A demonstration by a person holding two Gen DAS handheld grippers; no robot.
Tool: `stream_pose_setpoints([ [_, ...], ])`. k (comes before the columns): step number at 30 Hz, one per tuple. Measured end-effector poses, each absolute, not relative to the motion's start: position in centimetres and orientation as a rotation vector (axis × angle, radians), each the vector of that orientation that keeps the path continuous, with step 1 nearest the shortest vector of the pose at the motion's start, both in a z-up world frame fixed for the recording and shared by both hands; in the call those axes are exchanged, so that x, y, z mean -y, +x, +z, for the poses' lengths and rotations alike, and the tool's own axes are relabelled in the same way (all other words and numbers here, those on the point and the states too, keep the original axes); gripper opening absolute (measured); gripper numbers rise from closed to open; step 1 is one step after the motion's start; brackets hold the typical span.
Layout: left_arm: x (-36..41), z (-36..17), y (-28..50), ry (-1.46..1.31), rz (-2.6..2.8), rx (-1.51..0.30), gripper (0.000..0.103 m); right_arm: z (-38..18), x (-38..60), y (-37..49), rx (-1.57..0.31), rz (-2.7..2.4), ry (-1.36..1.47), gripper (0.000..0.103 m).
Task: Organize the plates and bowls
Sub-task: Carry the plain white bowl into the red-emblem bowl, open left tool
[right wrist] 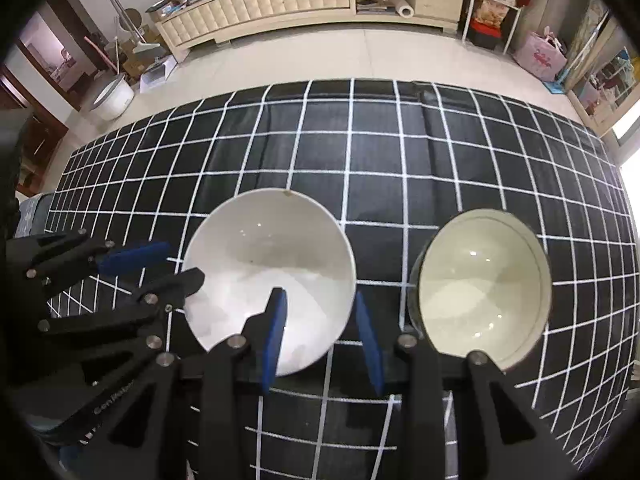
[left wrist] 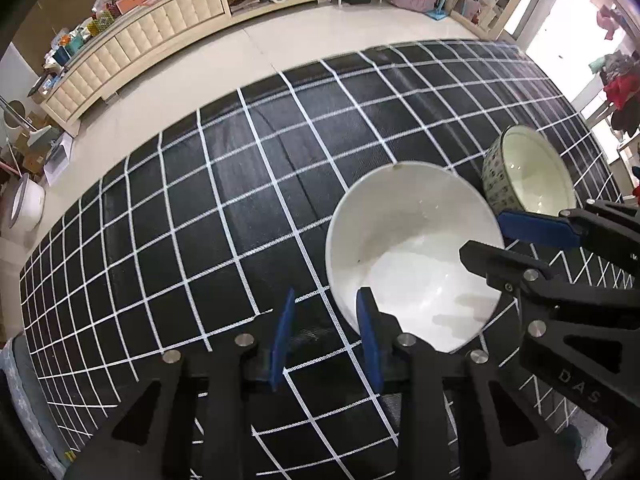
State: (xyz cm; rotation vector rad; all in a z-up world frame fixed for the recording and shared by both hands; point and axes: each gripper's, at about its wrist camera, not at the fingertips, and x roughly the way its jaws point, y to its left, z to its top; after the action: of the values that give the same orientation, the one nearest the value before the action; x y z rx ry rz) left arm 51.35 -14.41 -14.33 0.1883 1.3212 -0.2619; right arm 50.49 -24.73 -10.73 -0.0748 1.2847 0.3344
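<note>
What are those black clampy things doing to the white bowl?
A person is working a hand-held gripper in each hand over a table with a black checked tablecloth. Both straddle the rim of the plain white bowl: the left hand-held gripper on one side, the right hand-held gripper on the opposite side, each with one blue pad inside the bowl and one outside. The pads don't look pressed on yet. A patterned bowl sits beside it, untouched. Nothing is stacked yet.
</note>
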Motion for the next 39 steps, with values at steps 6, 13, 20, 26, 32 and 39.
stream_pose_setpoints([
  [6,14.9,-15.9,52.0,0.184,-0.270,-1.339,0.030,-12.1,25.3,51.0,-1.315,0.319,-0.072,0.029],
  [13,15.2,-17.2,52.3,0.160,-0.301,-1.371,0.017,-13.2,25.8,51.2,-1.357,0.319,-0.063,0.019],
  [20,15.7,-17.0,52.2,0.206,-0.290,-1.375,0.016,-12.8,26.7,51.0,-1.349,0.308,-0.020,0.015],
  [26,15.2,-17.0,50.7,0.193,-0.310,-1.397,0.016,-11.6,27.3,49.4,-1.326,0.305,0.004,0.013],
  [32,14.3,-14.3,48.1,0.202,-0.304,-1.362,0.016,-9.2,27.4,47.3,-1.315,0.322,0.031,0.013],
  [39,12.7,-9.8,43.8,0.220,-0.283,-1.304,0.016,-4.8,26.5,42.8,-1.262,0.344,0.025,0.012],
])
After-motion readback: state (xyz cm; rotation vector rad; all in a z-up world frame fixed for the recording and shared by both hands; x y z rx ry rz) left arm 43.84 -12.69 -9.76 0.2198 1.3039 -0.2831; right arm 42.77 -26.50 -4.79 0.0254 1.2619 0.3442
